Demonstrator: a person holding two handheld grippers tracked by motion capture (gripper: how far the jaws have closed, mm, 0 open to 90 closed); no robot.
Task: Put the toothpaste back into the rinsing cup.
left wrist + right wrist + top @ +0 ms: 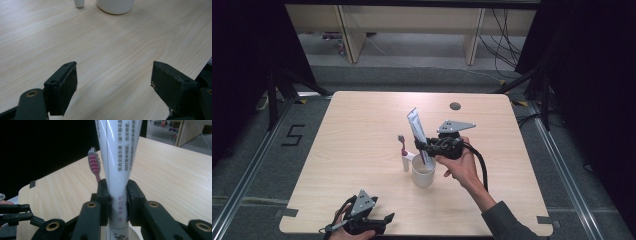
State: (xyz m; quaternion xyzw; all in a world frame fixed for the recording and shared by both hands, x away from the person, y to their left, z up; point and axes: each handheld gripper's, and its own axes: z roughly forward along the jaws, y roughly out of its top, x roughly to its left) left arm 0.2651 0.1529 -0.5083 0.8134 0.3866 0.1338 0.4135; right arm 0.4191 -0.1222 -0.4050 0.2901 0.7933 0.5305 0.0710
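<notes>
Basically right gripper [426, 146] pinches the white plastic toothpaste tube [417, 131] upright, cap-down over the white round cup [423, 174] for insertion; left gripper [113, 85] idles wide open, empty.

A light wooden table [362, 130] with rounded corners stands on grey carpet [562, 165]. A round cable hole [455, 106] sits near its far edge. A black "5" [293, 135] is marked on the floor left of it. Metal rails [242, 175] run along both sides. Black curtains [242, 60] hang left and right. Beyond the far edge stand pale wooden desk panels [352, 35], with loose cables [504, 42] at the right.
</notes>
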